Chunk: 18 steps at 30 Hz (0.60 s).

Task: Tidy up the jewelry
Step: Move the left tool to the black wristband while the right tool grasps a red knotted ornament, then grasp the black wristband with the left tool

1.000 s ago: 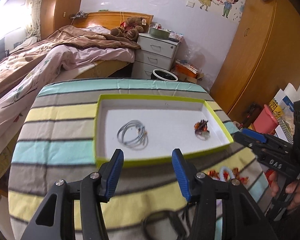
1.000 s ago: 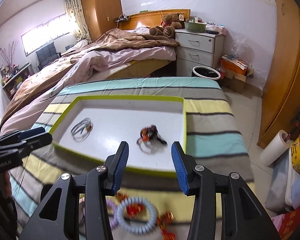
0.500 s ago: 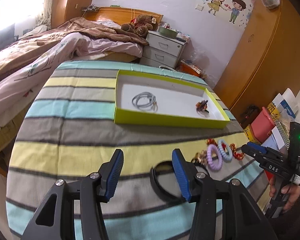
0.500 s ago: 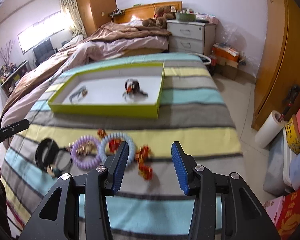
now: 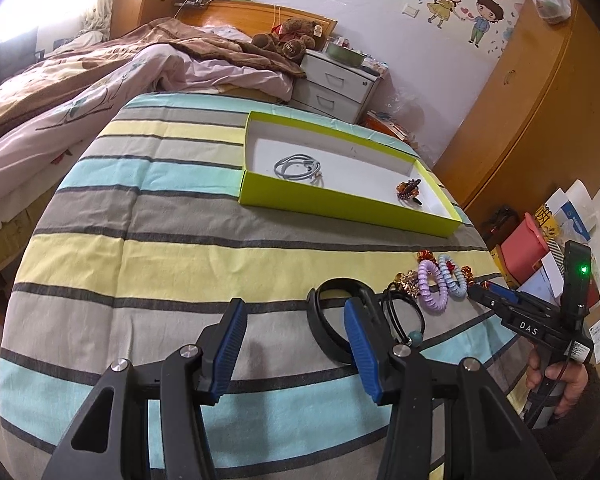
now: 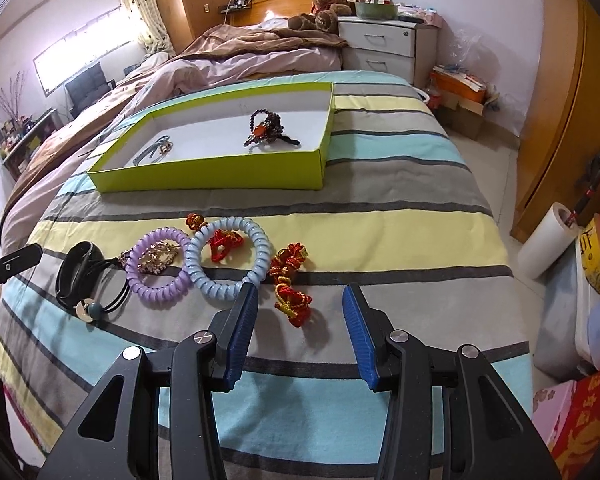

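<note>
Both hand-held grippers have been drawn back from the green box (image 6: 204,178); the empty, closing right hand-held gripper (image 6: 300,320) is nearest the red knotted cord (image 6: 290,300) just ahead, the left hand-held gripper (image 5: 296,336) open and empty

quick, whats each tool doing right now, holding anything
left tool: open, holding nothing
right tool: jaws closing, nothing between them yet

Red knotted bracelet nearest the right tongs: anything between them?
Nothing visible. The red knotted bracelet lies on bare striped cover just ahead of the closing right tongs, nothing between their pads yet.
</note>
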Motion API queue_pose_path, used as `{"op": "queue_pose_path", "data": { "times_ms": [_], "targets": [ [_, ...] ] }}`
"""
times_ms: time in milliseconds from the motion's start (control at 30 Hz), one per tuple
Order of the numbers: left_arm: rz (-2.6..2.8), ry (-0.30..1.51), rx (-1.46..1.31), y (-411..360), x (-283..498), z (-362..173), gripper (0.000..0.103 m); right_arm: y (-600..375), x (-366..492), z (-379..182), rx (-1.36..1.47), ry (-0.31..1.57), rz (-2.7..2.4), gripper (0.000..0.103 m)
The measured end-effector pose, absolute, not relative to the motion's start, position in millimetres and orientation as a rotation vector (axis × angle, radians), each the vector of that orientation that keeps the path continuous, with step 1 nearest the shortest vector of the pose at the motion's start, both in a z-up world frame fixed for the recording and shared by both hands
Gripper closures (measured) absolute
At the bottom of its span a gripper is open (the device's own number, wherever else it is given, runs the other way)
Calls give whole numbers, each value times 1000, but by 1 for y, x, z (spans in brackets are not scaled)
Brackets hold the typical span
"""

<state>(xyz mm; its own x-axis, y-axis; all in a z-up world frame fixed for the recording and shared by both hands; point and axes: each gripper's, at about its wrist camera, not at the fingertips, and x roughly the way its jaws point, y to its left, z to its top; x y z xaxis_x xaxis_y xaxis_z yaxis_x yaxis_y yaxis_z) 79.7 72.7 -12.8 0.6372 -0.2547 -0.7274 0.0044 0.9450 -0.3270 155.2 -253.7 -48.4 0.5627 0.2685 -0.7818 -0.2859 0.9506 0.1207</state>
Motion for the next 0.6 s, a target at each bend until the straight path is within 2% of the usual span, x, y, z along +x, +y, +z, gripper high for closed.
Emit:
{"op": "queue_pose_path", "data": {
  "times_ms": [67,100,167,600],
  "targets": [
    [-156,871,-316,73,79,-13,53,-254,155,-49,-25,915,321,75],
    [-161,871,-320,73,79,-13,53,-254,155,-49,-26,915,324,76],
    [-171,878,-322,71,79,-14,53,-254,154,-49,-26,913,330,86],
    [-170,964,-276,42,90,-28,53,-271,142,-32,27,820,277,89]
  ]
}}
